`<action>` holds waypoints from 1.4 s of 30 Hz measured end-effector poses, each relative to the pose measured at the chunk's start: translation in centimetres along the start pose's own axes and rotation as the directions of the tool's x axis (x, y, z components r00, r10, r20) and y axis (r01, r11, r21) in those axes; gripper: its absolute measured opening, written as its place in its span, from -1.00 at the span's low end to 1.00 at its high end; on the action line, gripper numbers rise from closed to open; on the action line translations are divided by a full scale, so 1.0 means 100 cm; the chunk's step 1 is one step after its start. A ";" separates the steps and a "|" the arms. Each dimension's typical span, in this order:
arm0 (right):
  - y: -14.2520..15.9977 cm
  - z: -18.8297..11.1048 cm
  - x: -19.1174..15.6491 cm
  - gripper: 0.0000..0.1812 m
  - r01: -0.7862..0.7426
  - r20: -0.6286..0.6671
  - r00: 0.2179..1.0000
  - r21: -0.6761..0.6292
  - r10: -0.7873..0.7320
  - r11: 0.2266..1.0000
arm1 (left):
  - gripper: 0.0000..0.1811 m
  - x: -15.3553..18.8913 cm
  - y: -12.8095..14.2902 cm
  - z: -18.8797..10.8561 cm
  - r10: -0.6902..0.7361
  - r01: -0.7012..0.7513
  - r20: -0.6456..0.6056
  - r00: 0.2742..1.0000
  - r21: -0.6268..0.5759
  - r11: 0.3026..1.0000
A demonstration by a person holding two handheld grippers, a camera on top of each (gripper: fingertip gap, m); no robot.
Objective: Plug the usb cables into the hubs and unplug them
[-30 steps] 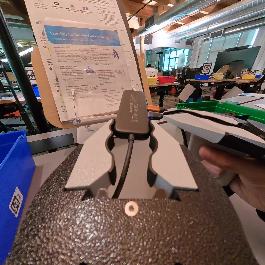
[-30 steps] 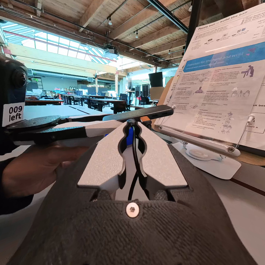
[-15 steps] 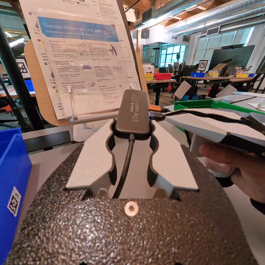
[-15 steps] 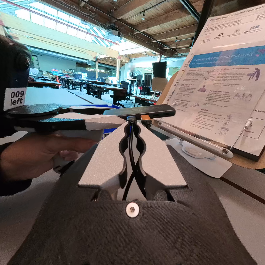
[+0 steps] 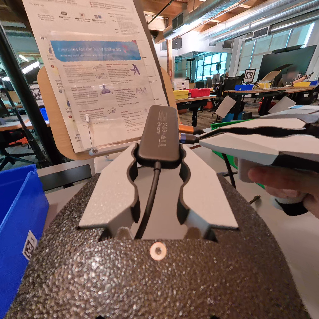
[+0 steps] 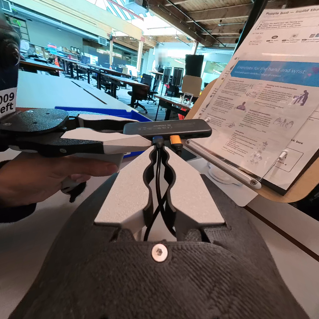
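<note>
Left wrist view: the hub (image 5: 159, 131) is being clamped at its near end by the left gripper (image 5: 158, 155)
Axis: hub's length is running away from the left gripper
Blue plug (image 6: 158, 140): seated in the hub's side, its cable being pinched by the right gripper (image 6: 159, 151)
Orange plug (image 6: 175, 140): seated just beside

Open workshop hall: timber ceiling (image 6: 207, 15) with silver ducts (image 5: 241, 19) at 1 o'clock, tall windows (image 5: 207, 67) at 12, rows of desks (image 6: 110, 77) and black chairs (image 6: 145, 89) at 11.
</note>
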State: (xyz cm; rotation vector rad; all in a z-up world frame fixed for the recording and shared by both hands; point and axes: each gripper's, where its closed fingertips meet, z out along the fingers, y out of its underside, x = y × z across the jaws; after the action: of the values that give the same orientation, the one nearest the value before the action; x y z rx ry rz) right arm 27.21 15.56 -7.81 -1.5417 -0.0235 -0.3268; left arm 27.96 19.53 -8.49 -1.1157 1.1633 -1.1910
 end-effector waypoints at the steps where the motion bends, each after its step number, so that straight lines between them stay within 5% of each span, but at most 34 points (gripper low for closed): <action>1: -0.001 -0.002 0.000 -0.96 -0.003 0.014 1.000 -0.002 0.003 1.000 | -0.50 0.002 -0.002 0.000 0.017 -0.017 0.001 1.000 0.005 1.000; 3: -0.004 -0.006 0.002 -0.97 -0.015 0.027 1.000 0.005 0.015 1.000 | -0.50 0.003 -0.004 -0.001 0.010 -0.010 -0.001 1.000 0.011 1.000; 5: -0.006 -0.014 0.011 -0.97 -0.032 -0.006 0.999 0.015 0.032 0.999 | -0.51 -0.033 -0.003 -0.006 -0.028 0.027 0.144 0.989 0.012 1.000; 8: -0.023 -0.040 0.028 -0.97 -0.025 -0.030 0.999 0.118 0.029 0.993 | -0.51 -0.067 -0.006 -0.018 -0.106 0.101 0.168 0.980 0.039 0.994; 12: -0.063 -0.072 0.037 -0.96 0.108 -0.131 0.988 0.255 -0.076 0.961 | -0.51 -0.049 -0.007 -0.012 -0.038 0.033 0.156 0.987 0.040 0.999; 16: -0.099 -0.147 0.072 -0.96 0.165 -0.276 0.959 0.353 -0.066 0.921 | -0.51 -0.046 -0.010 -0.013 0.008 -0.016 0.164 0.986 0.047 0.999; 23: -0.045 -0.211 0.154 -0.96 0.048 -0.425 0.900 0.321 0.098 0.946 | -0.51 -0.043 0.005 -0.007 -0.072 0.072 0.117 0.990 0.006 0.997; 27: 0.012 -0.206 0.177 -0.96 -0.088 -0.494 0.863 0.048 0.101 0.995 | -0.51 -0.042 0.005 -0.007 -0.056 0.056 0.115 0.992 0.003 0.998; 30: 0.056 -0.197 0.179 -0.96 -0.172 -0.519 0.853 -0.179 0.056 0.969 | -0.51 -0.038 0.009 -0.004 -0.033 0.035 0.099 0.995 -0.023 0.999; 33: 0.079 -0.187 0.172 -0.89 -0.231 -0.506 0.860 -0.271 0.066 0.934 | -0.51 -0.033 0.013 -0.002 -0.043 0.046 0.075 0.996 -0.038 0.998; 37: 0.063 -0.185 0.173 -0.37 -0.244 -0.512 0.849 -0.156 0.132 0.957 | -0.51 -0.031 0.015 -0.001 -0.041 0.044 0.066 0.997 -0.050 0.998; 42: 0.017 -0.193 0.177 -0.32 -0.198 -0.499 0.832 0.142 0.243 0.970 | -0.51 -0.028 0.018 0.000 -0.045 0.049 0.058 0.997 -0.067 0.997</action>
State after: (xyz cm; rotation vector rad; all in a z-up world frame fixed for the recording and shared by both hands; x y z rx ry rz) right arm 40.90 -6.80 -6.36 -1.3143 0.5550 -0.5372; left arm 28.04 22.46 -10.08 -1.2267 1.1470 -1.1558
